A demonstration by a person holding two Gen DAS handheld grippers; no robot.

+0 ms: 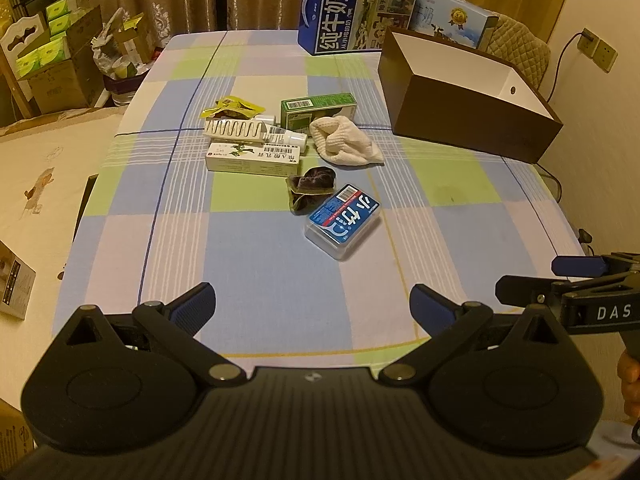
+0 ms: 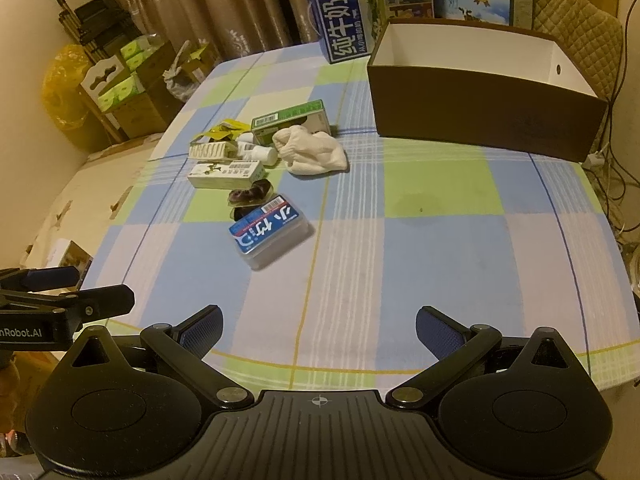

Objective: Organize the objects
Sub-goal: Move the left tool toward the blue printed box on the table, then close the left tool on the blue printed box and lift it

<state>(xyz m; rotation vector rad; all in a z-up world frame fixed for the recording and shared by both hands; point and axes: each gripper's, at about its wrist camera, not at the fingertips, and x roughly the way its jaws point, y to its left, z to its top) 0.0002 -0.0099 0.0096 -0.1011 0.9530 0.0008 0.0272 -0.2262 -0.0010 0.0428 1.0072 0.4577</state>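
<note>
Clear plastic case (image 1: 342, 221) with blue label lies flat on checked tablecloth (image 1: 256, 264).

Two handheld grippers are held side by side, level and pointing forward. The left gripper (image 1: 312, 300) has its blue-padded fingers (image 1: 196, 300) spread wide, holding nothing. The right gripper (image 2: 319, 322) is likewise spread wide and empty. A bit of hand (image 1: 630, 384) grips the right handle.
</note>
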